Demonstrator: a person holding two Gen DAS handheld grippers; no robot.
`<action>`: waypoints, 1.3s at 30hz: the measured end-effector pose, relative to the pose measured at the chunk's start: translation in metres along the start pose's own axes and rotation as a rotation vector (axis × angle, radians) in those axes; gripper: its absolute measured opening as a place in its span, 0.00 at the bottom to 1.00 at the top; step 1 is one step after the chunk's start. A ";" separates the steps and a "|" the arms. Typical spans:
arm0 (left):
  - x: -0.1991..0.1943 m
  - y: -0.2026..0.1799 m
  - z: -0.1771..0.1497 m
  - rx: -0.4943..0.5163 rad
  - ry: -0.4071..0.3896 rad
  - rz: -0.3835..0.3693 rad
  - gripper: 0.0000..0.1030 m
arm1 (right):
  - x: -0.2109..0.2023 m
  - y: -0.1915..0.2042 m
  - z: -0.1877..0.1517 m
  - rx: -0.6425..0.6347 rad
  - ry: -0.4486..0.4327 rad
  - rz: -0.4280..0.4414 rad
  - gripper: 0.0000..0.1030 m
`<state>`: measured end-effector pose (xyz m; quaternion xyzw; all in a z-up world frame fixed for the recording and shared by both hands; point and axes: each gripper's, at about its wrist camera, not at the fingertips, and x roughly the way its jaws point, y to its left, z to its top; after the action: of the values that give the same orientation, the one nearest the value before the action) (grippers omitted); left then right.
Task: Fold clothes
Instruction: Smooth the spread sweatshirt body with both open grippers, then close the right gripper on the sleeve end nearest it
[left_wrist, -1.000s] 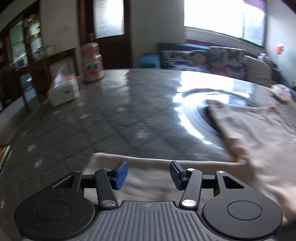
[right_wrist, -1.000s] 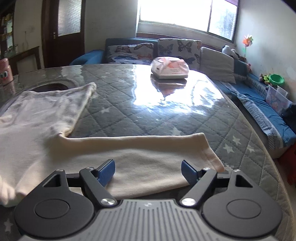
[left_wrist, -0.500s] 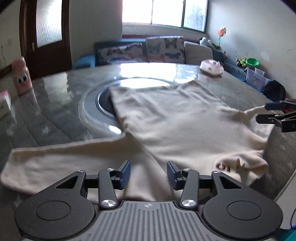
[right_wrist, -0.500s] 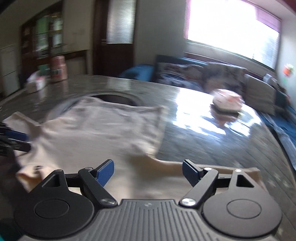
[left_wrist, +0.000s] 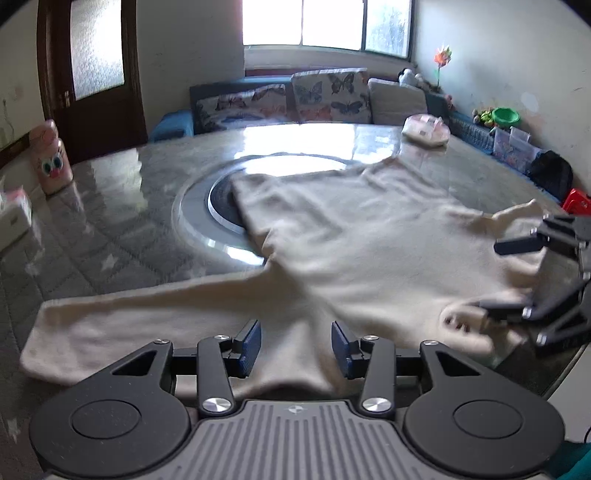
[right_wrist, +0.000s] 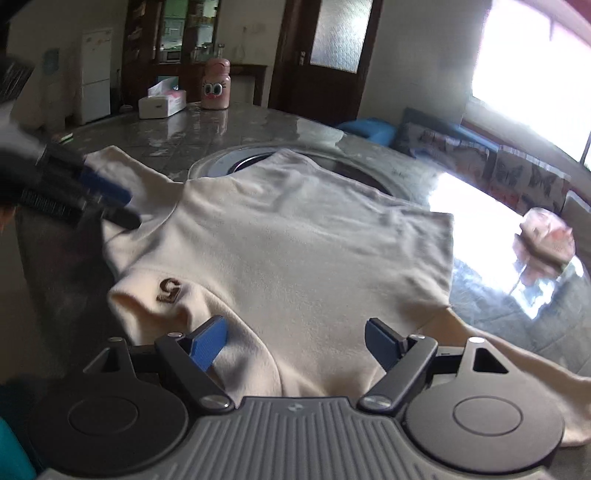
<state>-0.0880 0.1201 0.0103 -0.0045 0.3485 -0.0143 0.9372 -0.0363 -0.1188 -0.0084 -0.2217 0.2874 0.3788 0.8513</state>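
A cream long-sleeved sweater (left_wrist: 369, 236) lies spread flat on the grey quilted table (left_wrist: 110, 206), collar toward me. It also shows in the right wrist view (right_wrist: 295, 251), with a small brown logo (right_wrist: 169, 288) near the collar. My left gripper (left_wrist: 295, 345) is open and empty, just above the shoulder where the left sleeve (left_wrist: 129, 317) starts. My right gripper (right_wrist: 295, 341) is open and empty, over the collar and right shoulder. Each gripper shows at the edge of the other's view: the right one (left_wrist: 517, 273) and the left one (right_wrist: 107, 203).
A round glass turntable (left_wrist: 207, 206) sits in the table's middle, partly under the sweater. A pink tissue pack (left_wrist: 424, 131) lies at the far right. A pink cartoon bottle (right_wrist: 216, 85) and a white tissue box (right_wrist: 162, 101) stand at the far left. A sofa lies beyond.
Both grippers have swung from the sleeve ends inward to the shoulders and collar. The left jaws have opened a little wider. The sweater has not moved.
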 end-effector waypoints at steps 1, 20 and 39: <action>-0.001 -0.005 0.005 0.008 -0.017 -0.017 0.43 | -0.004 0.001 -0.001 -0.009 -0.006 -0.005 0.82; 0.032 -0.075 0.007 0.159 0.015 -0.177 0.45 | -0.039 -0.072 -0.028 0.296 -0.042 -0.155 0.82; 0.042 -0.126 0.035 0.204 -0.023 -0.251 0.54 | -0.044 -0.225 -0.110 0.740 0.012 -0.539 0.47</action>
<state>-0.0358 -0.0068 0.0118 0.0472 0.3309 -0.1663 0.9277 0.0783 -0.3456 -0.0240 0.0285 0.3403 0.0144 0.9398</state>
